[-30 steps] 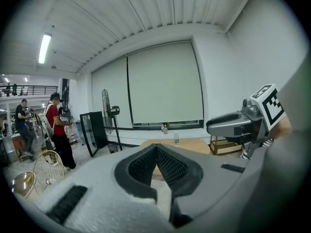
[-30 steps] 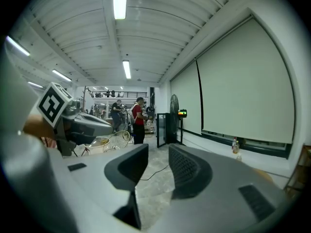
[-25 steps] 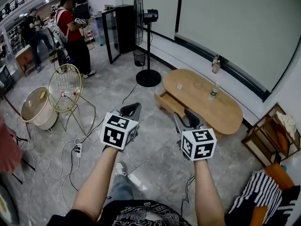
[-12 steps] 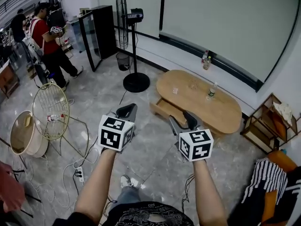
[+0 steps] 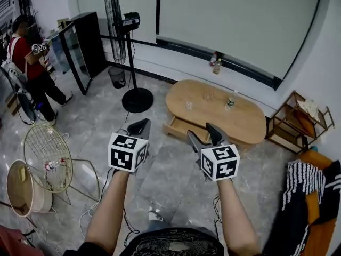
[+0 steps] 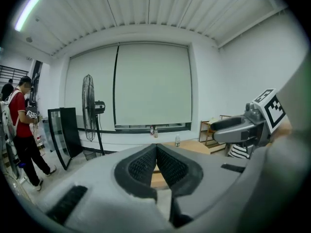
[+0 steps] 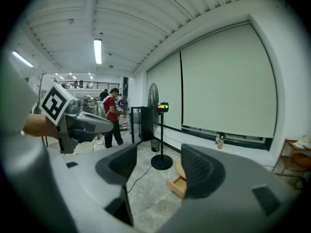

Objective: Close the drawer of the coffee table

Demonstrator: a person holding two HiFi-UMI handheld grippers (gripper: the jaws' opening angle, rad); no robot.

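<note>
A low oval wooden coffee table (image 5: 242,119) stands by the far wall, its drawer (image 5: 178,128) pulled open toward me on the left side. Both grippers are held up in the air short of it, over the floor. My left gripper (image 5: 139,128) has its jaws together at the tips, with nothing in them (image 6: 156,147). My right gripper (image 5: 205,135) is open; its jaws have just been opening and nothing is between them. In the right gripper view the open drawer (image 7: 177,186) shows between the spread fingers of the right gripper (image 7: 158,161).
A standing fan (image 5: 128,52), a black glass cabinet (image 5: 80,41) and a bin (image 5: 117,76) stand left of the table. A bottle (image 5: 230,101) stands on the tabletop. At right are a wooden shelf (image 5: 298,121) and striped cloth (image 5: 303,185). A person in red (image 5: 29,63) and a wire chair (image 5: 48,156) are at left.
Both grippers have travelled across the floor toward the coffee table, which now sits straight ahead. The right jaws stand wider apart than before.
</note>
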